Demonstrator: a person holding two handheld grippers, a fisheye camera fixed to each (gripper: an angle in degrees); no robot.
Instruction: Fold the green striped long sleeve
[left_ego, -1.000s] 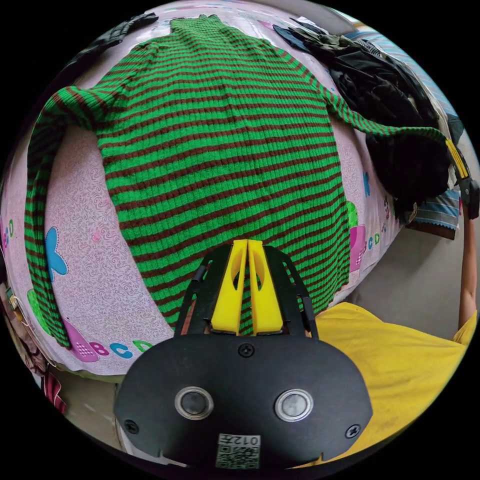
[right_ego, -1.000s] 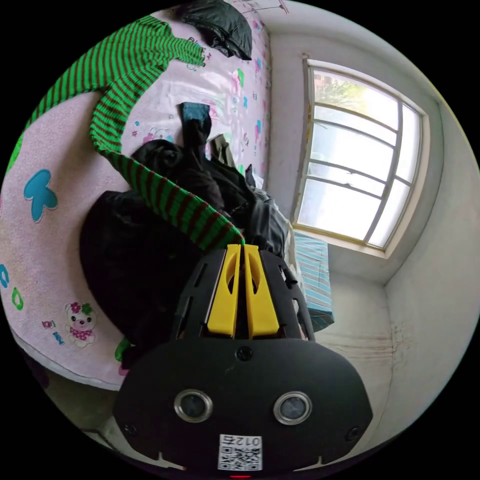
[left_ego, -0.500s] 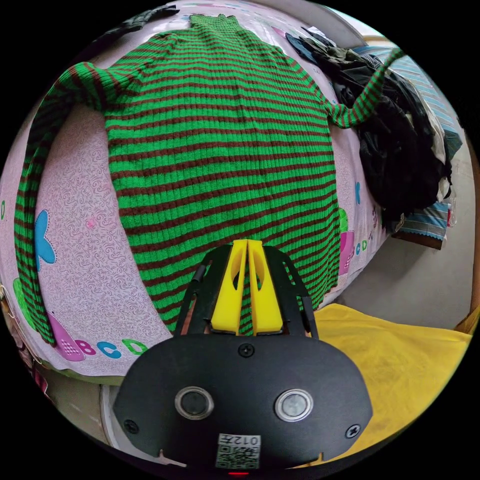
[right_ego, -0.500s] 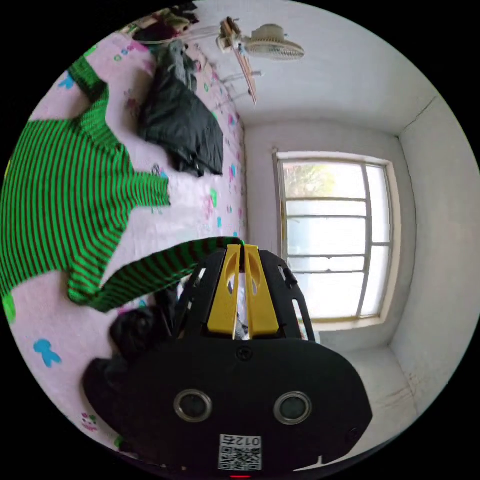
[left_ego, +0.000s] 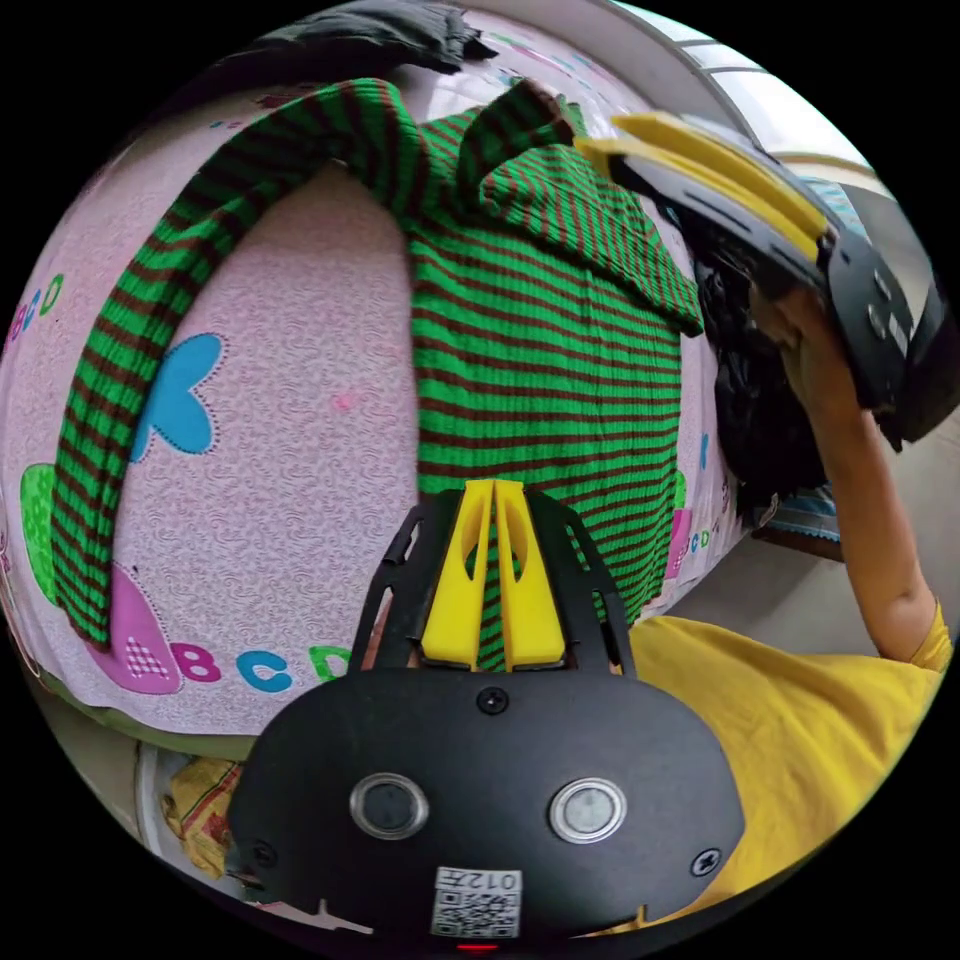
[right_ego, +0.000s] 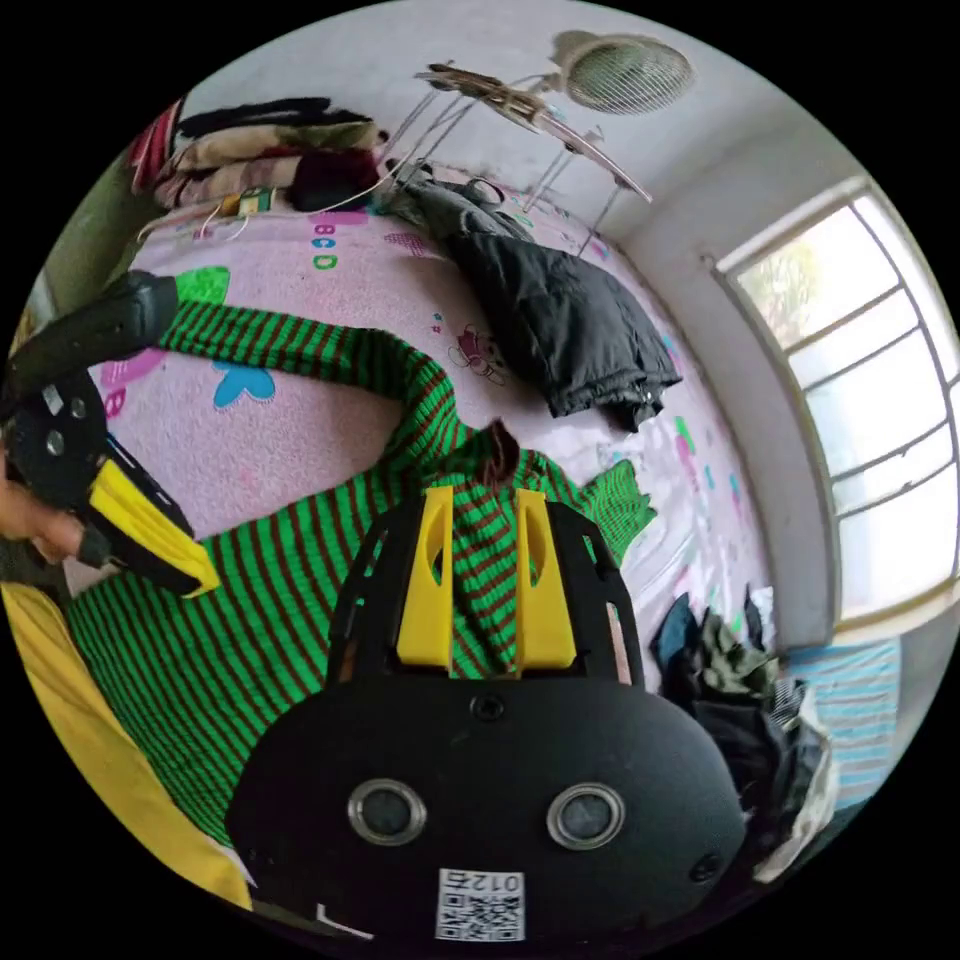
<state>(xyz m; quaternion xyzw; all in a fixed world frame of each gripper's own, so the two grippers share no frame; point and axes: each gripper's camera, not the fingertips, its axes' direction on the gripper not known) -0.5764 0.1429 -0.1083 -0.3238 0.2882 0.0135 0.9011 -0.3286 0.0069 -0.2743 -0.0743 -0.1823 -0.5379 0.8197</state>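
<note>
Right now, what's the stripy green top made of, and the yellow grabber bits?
The stripy green top looks like soft ribbed knit, maybe wool or acrylic: fine lengthwise ridges, matte. The yellow fingers of the right gripper look like smooth moulded plastic with a dull sheen.

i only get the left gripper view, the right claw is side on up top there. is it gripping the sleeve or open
Observer: Open. In the right gripper view the right claw has its jaws apart, and nothing is pinched between them.
Operator: so where's the cuff
Observer: The cuff lies on the upper part of the green striped sweater, just beyond the claw tips.
Operator: anything lying past it
Observer: A dark jacket lies further off on the bed, apart from the sweater.
</note>
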